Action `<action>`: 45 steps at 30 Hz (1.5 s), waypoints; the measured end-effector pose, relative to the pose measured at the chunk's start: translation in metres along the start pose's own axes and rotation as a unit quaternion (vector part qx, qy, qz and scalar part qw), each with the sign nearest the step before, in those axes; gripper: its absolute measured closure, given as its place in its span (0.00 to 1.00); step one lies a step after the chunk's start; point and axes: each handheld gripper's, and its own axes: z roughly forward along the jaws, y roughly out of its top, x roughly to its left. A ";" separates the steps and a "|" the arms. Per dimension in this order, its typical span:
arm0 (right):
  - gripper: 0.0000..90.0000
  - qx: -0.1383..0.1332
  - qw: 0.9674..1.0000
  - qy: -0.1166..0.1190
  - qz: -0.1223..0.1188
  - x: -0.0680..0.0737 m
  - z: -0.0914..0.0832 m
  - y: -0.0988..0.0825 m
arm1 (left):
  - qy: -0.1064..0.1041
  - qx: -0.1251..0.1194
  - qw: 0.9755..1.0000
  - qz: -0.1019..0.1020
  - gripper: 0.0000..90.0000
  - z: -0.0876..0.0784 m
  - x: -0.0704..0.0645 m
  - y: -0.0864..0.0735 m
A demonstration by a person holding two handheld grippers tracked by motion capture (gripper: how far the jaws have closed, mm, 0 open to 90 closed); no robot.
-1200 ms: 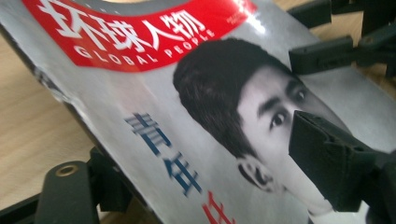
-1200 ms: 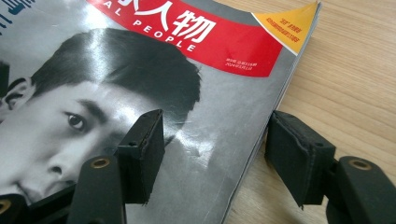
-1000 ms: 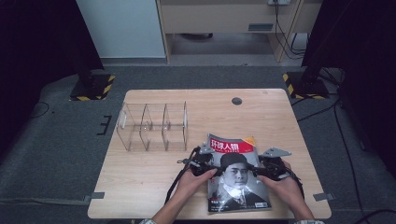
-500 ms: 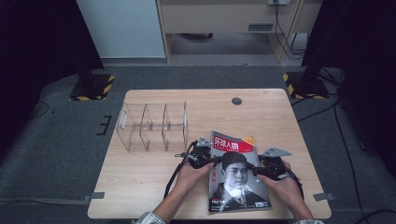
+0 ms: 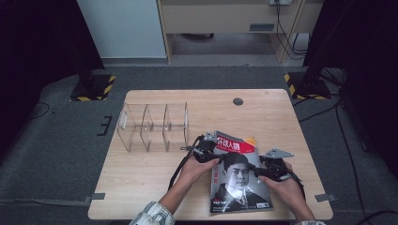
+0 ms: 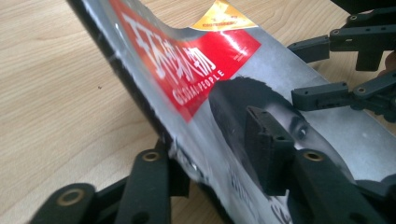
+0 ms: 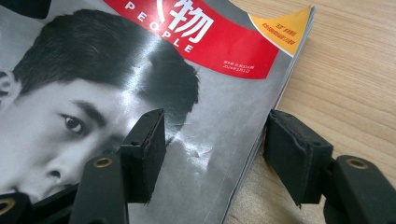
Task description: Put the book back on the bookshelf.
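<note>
Magazine (image 5: 237,176) at both grippers, spine edge lifted.
Left gripper (image 6: 210,163) straddles the raised spine, jaws just reopening, slack; right gripper (image 7: 212,156) straddles the outer edge, unclenched, pads apart.

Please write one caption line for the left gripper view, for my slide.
Left gripper straddling the lifted spine edge of a magazine above the wooden table, right gripper beyond.

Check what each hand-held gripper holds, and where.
Left hand-held gripper straddles the magazine's lifted spine edge; right hand-held gripper straddles its opposite edge. Whether either one clamps cannot be told.
</note>
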 end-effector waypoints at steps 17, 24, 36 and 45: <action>0.43 -0.002 1.000 -0.002 0.000 0.000 0.003 0.002 | 0.015 0.009 1.000 0.005 0.74 0.006 0.004 0.018; 0.44 -0.003 1.000 -0.003 -0.002 0.000 0.003 0.002 | 0.011 0.013 1.000 0.006 0.79 0.005 0.003 0.022; 0.44 -0.002 1.000 -0.003 -0.001 0.000 0.002 0.002 | -0.004 0.012 1.000 0.001 0.63 0.009 0.005 0.035; 0.44 -0.002 1.000 -0.005 -0.003 0.001 0.002 0.002 | -0.004 0.008 1.000 -0.001 0.56 0.017 0.006 0.040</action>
